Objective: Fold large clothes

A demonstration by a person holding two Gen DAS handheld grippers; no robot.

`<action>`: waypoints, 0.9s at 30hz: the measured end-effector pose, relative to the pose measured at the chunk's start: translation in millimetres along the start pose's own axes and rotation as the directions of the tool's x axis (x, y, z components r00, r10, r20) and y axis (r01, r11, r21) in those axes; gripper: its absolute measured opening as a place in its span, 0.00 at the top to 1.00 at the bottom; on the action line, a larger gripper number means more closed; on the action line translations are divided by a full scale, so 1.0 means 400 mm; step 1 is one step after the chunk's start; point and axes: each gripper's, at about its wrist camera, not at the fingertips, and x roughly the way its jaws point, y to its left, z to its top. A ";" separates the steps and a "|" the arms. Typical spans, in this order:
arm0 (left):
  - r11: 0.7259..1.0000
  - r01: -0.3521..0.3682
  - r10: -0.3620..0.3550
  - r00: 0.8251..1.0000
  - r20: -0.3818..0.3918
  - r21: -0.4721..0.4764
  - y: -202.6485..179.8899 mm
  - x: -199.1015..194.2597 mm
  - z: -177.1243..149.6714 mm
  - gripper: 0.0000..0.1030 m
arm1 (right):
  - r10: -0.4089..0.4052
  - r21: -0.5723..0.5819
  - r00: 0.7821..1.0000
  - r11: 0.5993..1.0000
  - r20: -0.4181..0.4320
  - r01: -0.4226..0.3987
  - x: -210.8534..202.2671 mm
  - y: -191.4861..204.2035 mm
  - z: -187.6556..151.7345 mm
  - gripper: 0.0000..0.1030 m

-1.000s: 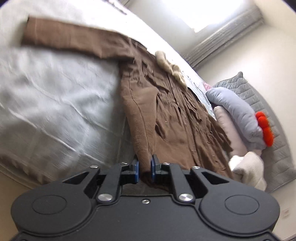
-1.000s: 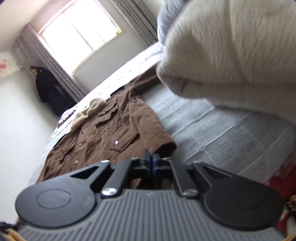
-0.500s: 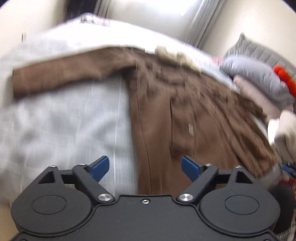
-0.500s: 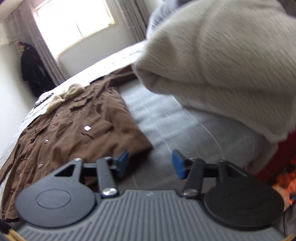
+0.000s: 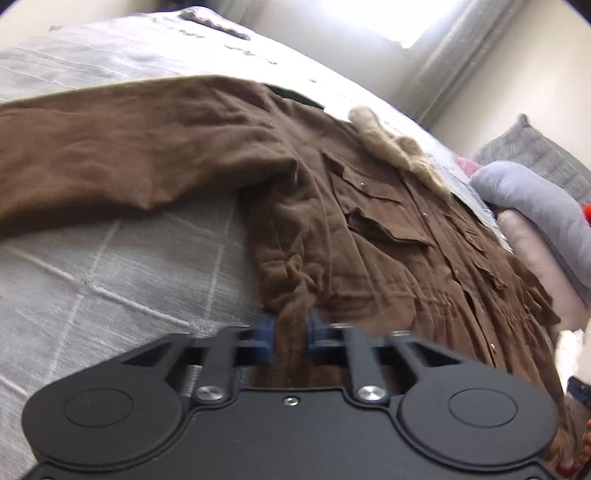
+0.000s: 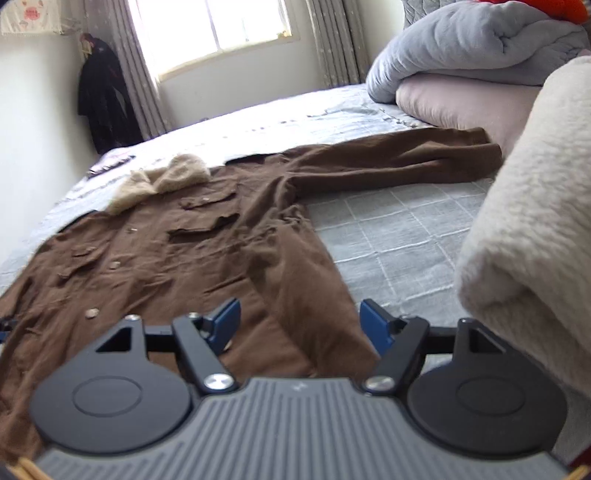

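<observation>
Item: brown coat (image 5: 369, 229), laid front-up and flat on the bed (image 5: 110, 266), one sleeve (image 5: 122, 147) stretched across the left half of the left wrist frame, presumably spread out so the sides could be folded inward. Left tool (image 5: 289, 334), lower centre of that frame: blue pads pressed together on a bunched ridge of the coat's side edge, a grip suited, in all likelihood, to lifting that edge over the body. Fleece collar (image 5: 399, 147), pale, upper right of centre. Right wrist view: same coat (image 6: 184, 258) filling the left and centre, the other sleeve (image 6: 399, 158) reaching toward the upper right. Right tool (image 6: 300, 325), lower centre: fingers spread wide, holding nothing, poised above the coat's lower edge, probably awaiting its own hold. Surface: grey checked bedspread (image 6: 399, 229). Room: dark garment (image 6: 103, 99) hanging at upper left, bright window (image 6: 214, 26) with curtains, stacked bedding (image 6: 472, 48) at upper right, cream fleece blanket (image 6: 535, 221) at right edge.
</observation>
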 end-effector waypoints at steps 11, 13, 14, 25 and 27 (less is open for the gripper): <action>0.962 -0.205 0.190 0.977 0.094 0.181 -0.058 -0.015 -0.004 0.78 | -0.027 0.038 0.997 0.999 -0.070 0.030 0.037 -0.079 -0.072 0.30; 0.960 -0.212 0.190 0.973 0.129 0.181 -0.071 -0.049 -0.007 0.78 | -0.022 0.032 0.997 0.999 -0.072 0.024 0.016 -0.091 -0.077 0.30; 0.961 -0.207 0.179 0.971 0.158 0.183 -0.079 -0.067 -0.007 0.77 | -0.024 0.024 0.997 0.999 -0.075 0.026 0.010 -0.093 -0.076 0.30; 0.959 -0.282 0.274 0.944 0.184 0.017 -0.017 -0.097 0.093 0.23 | 0.052 -0.108 0.999 0.993 -0.002 -0.051 0.053 0.086 0.038 0.18; 0.933 -0.356 0.360 0.913 0.193 -0.053 0.053 -0.122 0.112 0.20 | 0.066 -0.130 0.998 0.989 -0.009 -0.067 0.068 0.112 0.036 0.16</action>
